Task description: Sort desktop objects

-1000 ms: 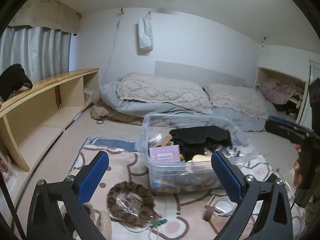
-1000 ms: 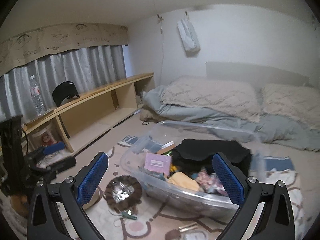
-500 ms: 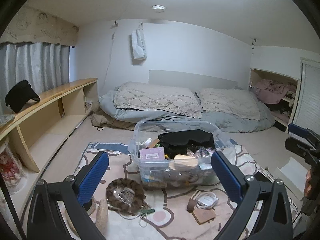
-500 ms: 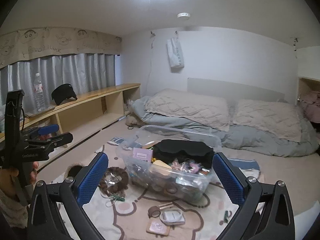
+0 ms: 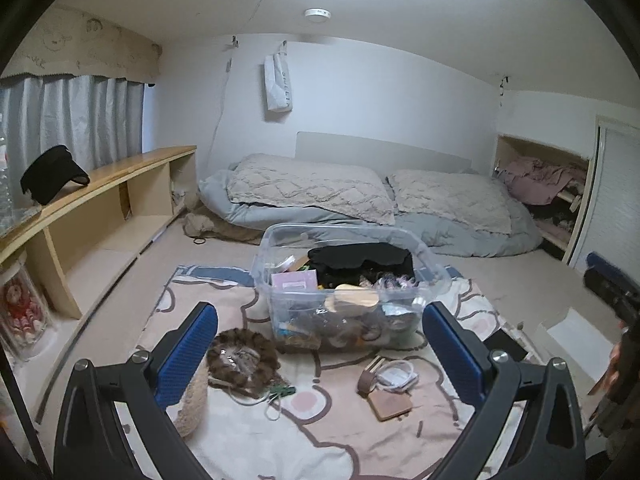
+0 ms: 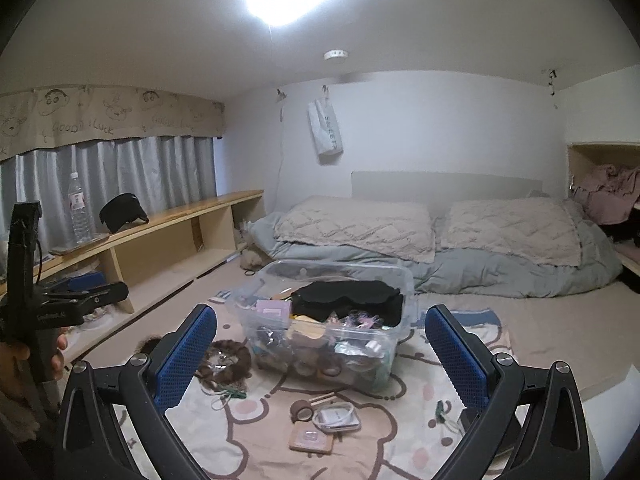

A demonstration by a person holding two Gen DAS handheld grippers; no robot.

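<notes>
A clear plastic bin (image 5: pixel 344 280) (image 6: pixel 324 320) full of mixed items, with a black cloth on top, stands on a pink cartoon rug (image 5: pixel 320 412). Beside it lie a brown furry ring (image 5: pixel 244 360) (image 6: pixel 226 362), a tape roll (image 6: pixel 302 409), a coiled white cable (image 5: pixel 396 374) (image 6: pixel 336 416) and a flat tan square (image 5: pixel 390 404) (image 6: pixel 312 438). My left gripper (image 5: pixel 320 352) is open and empty, held back from the bin. My right gripper (image 6: pixel 320 356) is open and empty, also well short of the bin. Each gripper shows at the edge of the other's view.
A low wooden shelf (image 6: pixel 168 224) runs along the left wall with a black visor (image 6: pixel 122 212) and a water bottle (image 6: pixel 80 210). A mattress with pillows (image 5: pixel 360 200) lies behind the bin. A closet nook (image 5: pixel 540 184) with clothes is at right.
Both grippers have pulled back and up from the bin, so more rug and the small items in front of it show. Both stay open.
</notes>
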